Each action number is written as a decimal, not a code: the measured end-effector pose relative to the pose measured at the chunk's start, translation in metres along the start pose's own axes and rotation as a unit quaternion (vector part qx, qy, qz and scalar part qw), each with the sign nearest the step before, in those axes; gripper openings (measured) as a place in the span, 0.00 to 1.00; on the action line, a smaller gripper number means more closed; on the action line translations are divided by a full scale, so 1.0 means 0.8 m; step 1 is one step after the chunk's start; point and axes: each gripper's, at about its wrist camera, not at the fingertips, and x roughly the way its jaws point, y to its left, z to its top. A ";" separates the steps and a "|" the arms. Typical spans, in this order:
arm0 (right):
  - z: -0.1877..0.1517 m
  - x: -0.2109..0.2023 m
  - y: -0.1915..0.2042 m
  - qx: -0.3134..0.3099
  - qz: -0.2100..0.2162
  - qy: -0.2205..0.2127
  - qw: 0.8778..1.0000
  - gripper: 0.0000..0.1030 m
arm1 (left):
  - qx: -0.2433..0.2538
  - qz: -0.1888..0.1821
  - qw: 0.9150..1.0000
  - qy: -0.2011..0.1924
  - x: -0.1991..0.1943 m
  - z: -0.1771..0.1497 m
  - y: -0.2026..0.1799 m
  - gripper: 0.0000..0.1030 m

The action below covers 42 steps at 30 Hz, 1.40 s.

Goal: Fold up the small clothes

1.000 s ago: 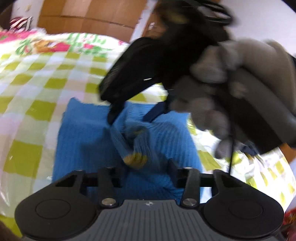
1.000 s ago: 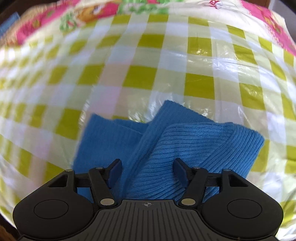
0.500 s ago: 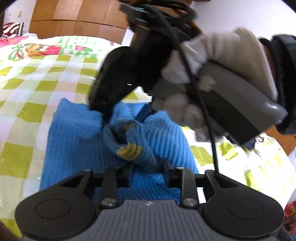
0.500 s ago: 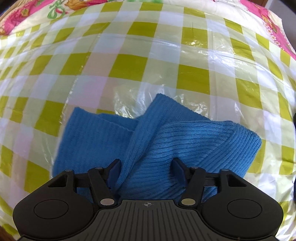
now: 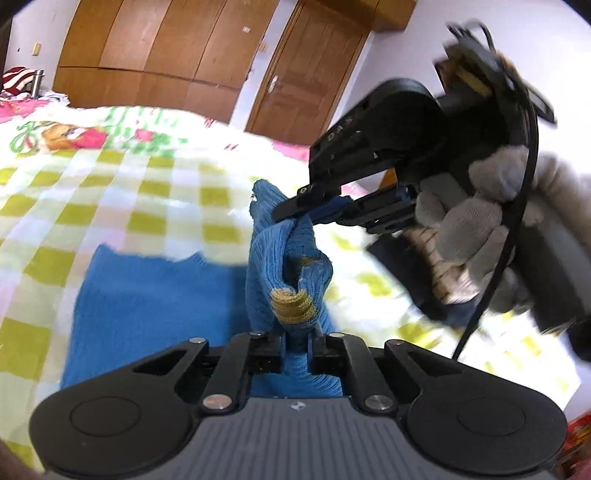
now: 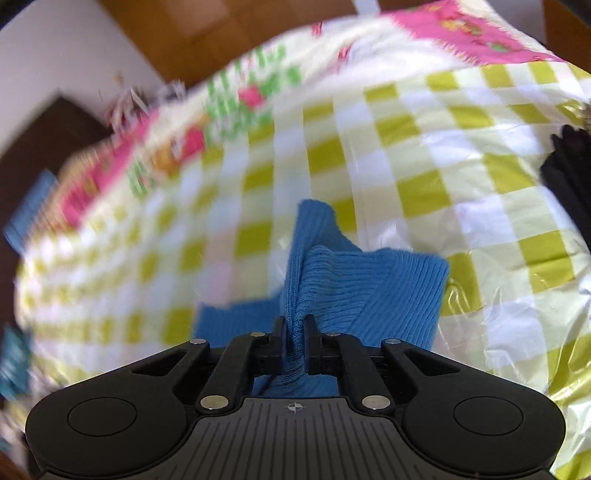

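A small blue knit garment (image 5: 147,295) with a yellow trim patch (image 5: 293,306) lies partly on the checked bed cover. My left gripper (image 5: 295,339) is shut on a bunched fold of it near the trim. My right gripper (image 6: 295,332) is shut on another fold of the same garment (image 6: 369,295) and lifts it. In the left wrist view the right gripper (image 5: 291,212), held by a grey-gloved hand (image 5: 476,221), pinches the raised top of the fabric above the bed.
A yellow-and-white checked plastic cover (image 5: 74,192) with a pink cartoon border (image 6: 461,33) spreads over the bed. Wooden wardrobe doors (image 5: 166,55) and a wooden door (image 5: 303,74) stand behind. A black item (image 6: 569,184) sits at the right edge.
Both grippers have closed on the blue garment. Both have risen and lifted the gripped folds off the cover; the views tilted up toward the room.
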 end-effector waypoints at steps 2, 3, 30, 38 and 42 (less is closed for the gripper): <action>0.004 -0.023 0.007 0.003 0.023 -0.022 0.999 0.08 | -0.007 -0.017 1.000 -0.023 -0.021 0.009 -0.007 0.23; 0.006 -0.029 0.014 -0.004 0.034 -0.030 0.999 0.08 | -0.010 -0.021 0.999 -0.035 -0.031 0.013 -0.007 0.23; -0.073 0.042 0.097 -0.115 0.050 -0.012 0.992 0.16 | -0.141 0.165 0.976 0.016 -0.102 -0.036 0.120 0.27; -0.116 0.021 0.022 -0.123 -0.014 -0.027 0.992 0.16 | -0.030 0.150 0.988 -0.022 -0.072 0.006 0.077 0.29; -0.140 0.024 0.019 -0.150 -0.026 -0.032 0.988 0.16 | -0.001 0.160 0.986 0.050 -0.013 -0.002 0.079 0.29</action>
